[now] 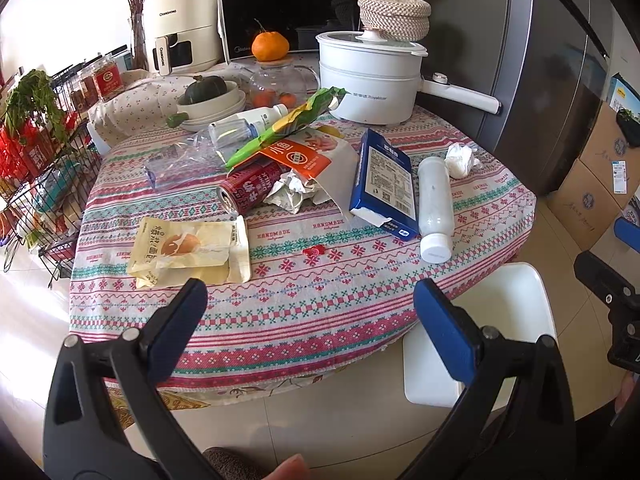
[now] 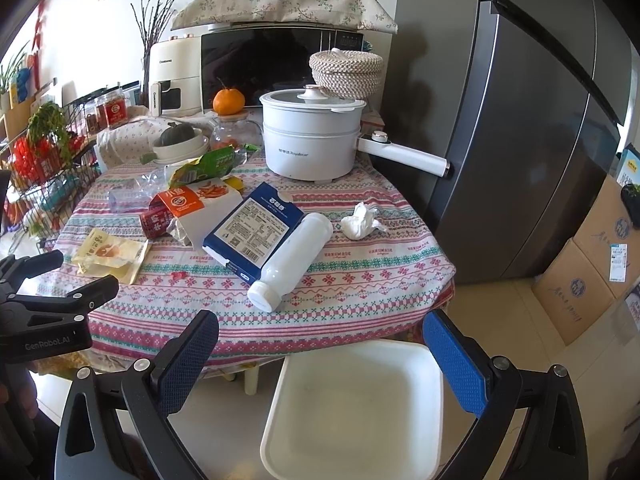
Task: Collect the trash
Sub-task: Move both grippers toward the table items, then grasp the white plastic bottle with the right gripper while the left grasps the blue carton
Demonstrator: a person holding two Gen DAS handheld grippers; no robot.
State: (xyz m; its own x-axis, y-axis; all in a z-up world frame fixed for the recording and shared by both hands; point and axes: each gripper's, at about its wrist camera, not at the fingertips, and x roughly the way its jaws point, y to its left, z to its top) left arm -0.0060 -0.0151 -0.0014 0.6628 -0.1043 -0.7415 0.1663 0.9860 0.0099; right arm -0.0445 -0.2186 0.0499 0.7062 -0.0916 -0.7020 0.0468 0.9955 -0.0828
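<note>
Trash lies on the round table's patterned cloth (image 1: 280, 320): a yellow snack wrapper (image 1: 188, 248), a red can (image 1: 248, 190), an orange-and-white paper bag (image 1: 316, 160), a green wrapper (image 1: 288, 124), a blue box (image 1: 384, 184), a white bottle on its side (image 1: 434, 208), a crumpled tissue (image 1: 462, 160) and a small red scrap (image 1: 314, 251). The box (image 2: 256, 228), bottle (image 2: 292, 260) and tissue (image 2: 360, 222) also show in the right wrist view. My left gripper (image 1: 308, 308) is open and empty before the table's near edge. My right gripper (image 2: 320, 340) is open and empty above a white stool (image 2: 352, 408).
A white electric pot (image 1: 368, 80), bowls with a squash (image 1: 208, 96), a glass jar with an orange on it (image 1: 270, 46), a microwave and an air fryer stand at the back. A wire rack (image 1: 40, 168) is on the left, a fridge (image 2: 520, 120) and cardboard boxes (image 2: 588, 272) on the right.
</note>
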